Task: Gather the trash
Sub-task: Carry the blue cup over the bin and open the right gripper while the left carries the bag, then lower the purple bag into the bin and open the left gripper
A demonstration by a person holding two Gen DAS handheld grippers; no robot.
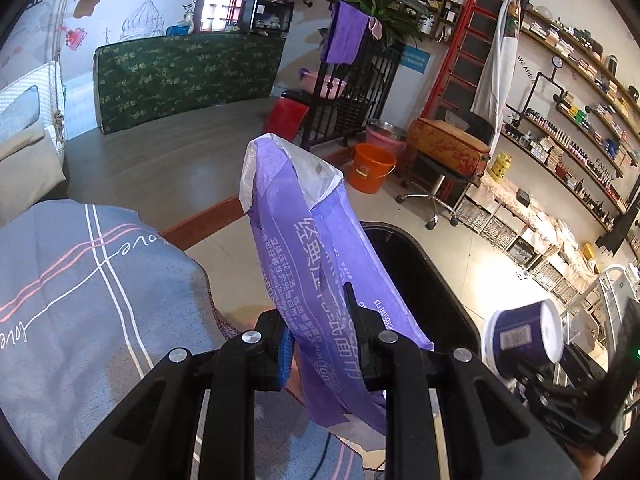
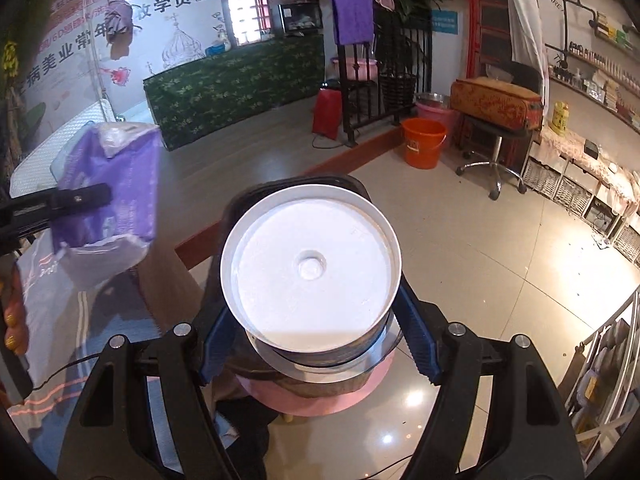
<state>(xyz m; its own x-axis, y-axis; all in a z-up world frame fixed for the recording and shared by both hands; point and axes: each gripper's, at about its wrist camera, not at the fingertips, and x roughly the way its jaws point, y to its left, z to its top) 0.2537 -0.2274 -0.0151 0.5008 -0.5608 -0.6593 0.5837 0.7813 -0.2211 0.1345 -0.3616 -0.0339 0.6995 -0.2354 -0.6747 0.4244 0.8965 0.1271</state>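
Upright, purple wrapper (image 1: 320,264) in left tool (image 1: 318,340), long axis pointing away

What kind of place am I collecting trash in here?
Probably a small beauty or cosmetics training shop: long wall shelves packed with small bottles, a rolling salon stool, and a wall banner with Chinese lettering.

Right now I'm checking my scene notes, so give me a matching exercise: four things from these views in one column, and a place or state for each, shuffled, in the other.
Things:
1. purple plastic tissue wrapper
2. white-bottomed round cup
3. orange plastic bucket
4. purple cloth

Places or states:
A. draped over the black metal railing
B. clamped in the left gripper
C. standing on the floor
D. clamped in the right gripper

Pairs: 1-B, 2-D, 3-C, 4-A
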